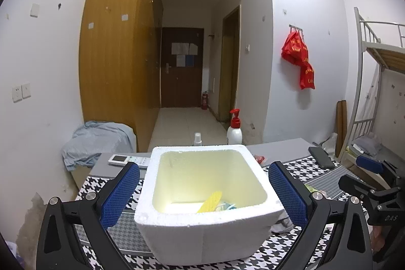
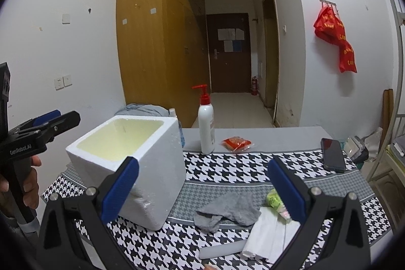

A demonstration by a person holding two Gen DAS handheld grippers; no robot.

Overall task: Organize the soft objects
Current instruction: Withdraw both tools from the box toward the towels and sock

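Grey sock (image 2: 229, 210), lying limp low centre of my right view between the wide-open right gripper (image 2: 202, 190) pads, looks light and floppy, so I'd pinch its bunched middle, while my left gripper (image 1: 203, 190) gapes empty around the foam box (image 1: 202, 232).

Houndstooth table (image 2: 227, 168), foam box (image 2: 141, 168), grey sock (image 2: 227, 209), perhaps tissues (image 2: 268, 232)

"GenRobot.AI" on left hand-held gripper (image 2: 54, 124); "DAS" on right hand-held gripper (image 1: 368, 165)
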